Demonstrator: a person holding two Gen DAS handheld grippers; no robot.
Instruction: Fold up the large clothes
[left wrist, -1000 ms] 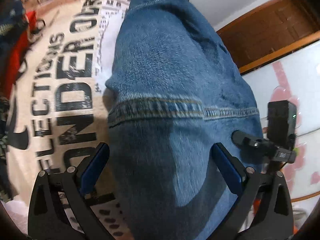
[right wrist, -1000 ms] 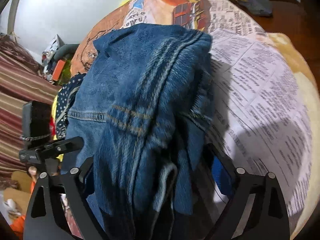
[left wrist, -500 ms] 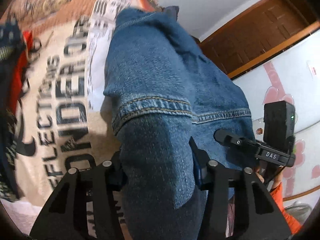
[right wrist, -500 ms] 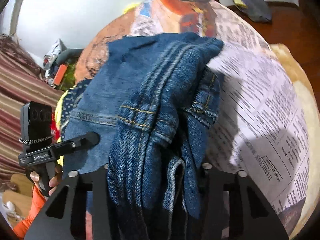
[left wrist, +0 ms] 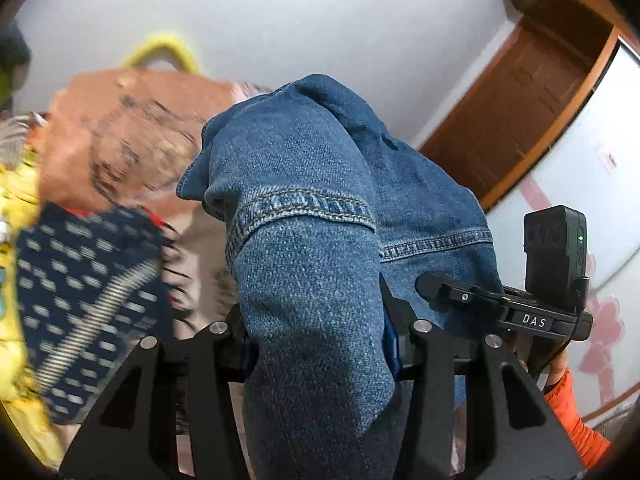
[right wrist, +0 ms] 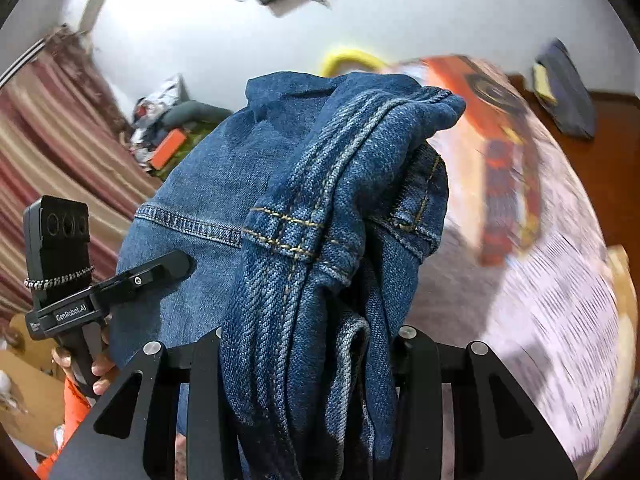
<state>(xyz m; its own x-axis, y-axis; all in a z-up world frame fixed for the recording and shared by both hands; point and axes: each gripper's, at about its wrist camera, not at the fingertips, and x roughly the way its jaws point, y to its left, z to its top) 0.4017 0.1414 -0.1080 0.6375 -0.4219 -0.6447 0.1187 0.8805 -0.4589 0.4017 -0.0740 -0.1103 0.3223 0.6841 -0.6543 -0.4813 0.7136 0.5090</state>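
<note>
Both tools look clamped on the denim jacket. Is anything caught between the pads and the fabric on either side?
Nothing visible. The left tool closes straight on a bunched fold of the denim jacket, and the right tool on a thicker bunch of seams. Only denim shows between the pads, though it hides them.

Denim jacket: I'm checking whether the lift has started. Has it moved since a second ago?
Yes. The denim jacket, clamped in the left gripper, has risen: the printed bedspread behind it has dropped lower and more wall shows.
</note>
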